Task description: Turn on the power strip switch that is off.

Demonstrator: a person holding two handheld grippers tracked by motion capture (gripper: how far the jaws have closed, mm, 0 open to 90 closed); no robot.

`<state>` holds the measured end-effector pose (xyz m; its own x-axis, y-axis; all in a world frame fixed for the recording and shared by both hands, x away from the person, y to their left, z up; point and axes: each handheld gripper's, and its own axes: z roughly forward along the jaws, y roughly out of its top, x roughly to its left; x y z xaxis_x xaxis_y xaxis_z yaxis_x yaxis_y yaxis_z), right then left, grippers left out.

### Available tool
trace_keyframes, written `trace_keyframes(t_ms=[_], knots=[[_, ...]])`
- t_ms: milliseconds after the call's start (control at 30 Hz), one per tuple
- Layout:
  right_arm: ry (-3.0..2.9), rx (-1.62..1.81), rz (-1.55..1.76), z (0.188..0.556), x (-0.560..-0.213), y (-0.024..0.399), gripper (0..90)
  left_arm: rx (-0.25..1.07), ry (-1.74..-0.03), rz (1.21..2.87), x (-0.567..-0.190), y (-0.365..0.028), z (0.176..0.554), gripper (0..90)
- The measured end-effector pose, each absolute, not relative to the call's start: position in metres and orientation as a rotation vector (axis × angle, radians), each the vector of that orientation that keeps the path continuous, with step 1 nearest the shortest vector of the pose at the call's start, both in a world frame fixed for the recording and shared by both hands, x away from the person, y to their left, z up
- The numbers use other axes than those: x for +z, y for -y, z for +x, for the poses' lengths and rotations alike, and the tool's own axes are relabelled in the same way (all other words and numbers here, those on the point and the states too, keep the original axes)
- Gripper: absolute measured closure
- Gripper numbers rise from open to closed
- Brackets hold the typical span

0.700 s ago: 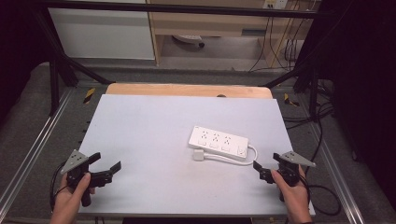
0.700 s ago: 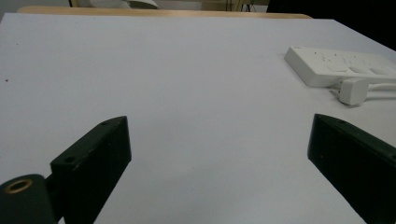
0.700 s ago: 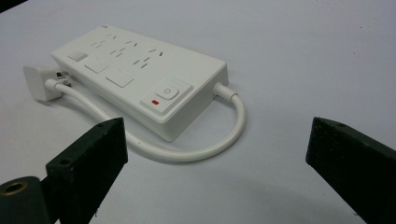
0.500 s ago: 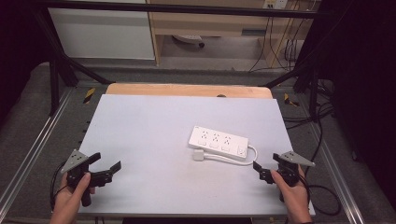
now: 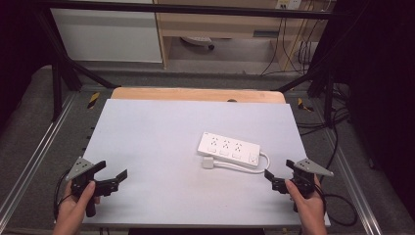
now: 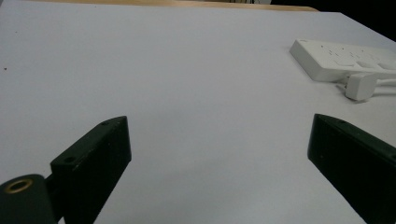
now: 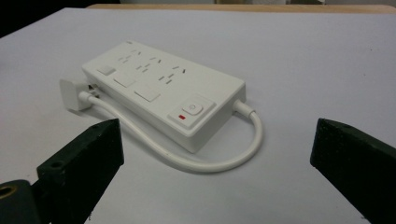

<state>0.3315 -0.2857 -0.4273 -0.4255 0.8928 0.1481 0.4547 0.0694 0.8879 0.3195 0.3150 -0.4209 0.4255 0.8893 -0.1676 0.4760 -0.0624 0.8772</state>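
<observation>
the white power strip (image 5: pixel 229 149) lies flat, right of centre on the grey table (image 5: pixel 156 142); its long axis runs left-far to right-near. its cord (image 5: pixel 244 169) loops from the right end back to the plug (image 5: pixel 209 162). the right gripper view resolves the switch (image 7: pixel 192 108). left gripper (image 5: pixel 111 177) and right gripper (image 5: pixel 280 175): jaws spread, empty, well apart from the strip.

Bright, even overhead light; dark, soft-focus surroundings.
</observation>
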Motion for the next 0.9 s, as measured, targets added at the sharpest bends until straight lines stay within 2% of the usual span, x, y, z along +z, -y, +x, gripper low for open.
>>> trace_keyframes(t_ms=[900], knots=[[-1.871,1.402,1.286,0.335,-0.373,0.282,3.1,0.518,-1.221,1.712,-0.424,-0.315,0.320,6.0]])
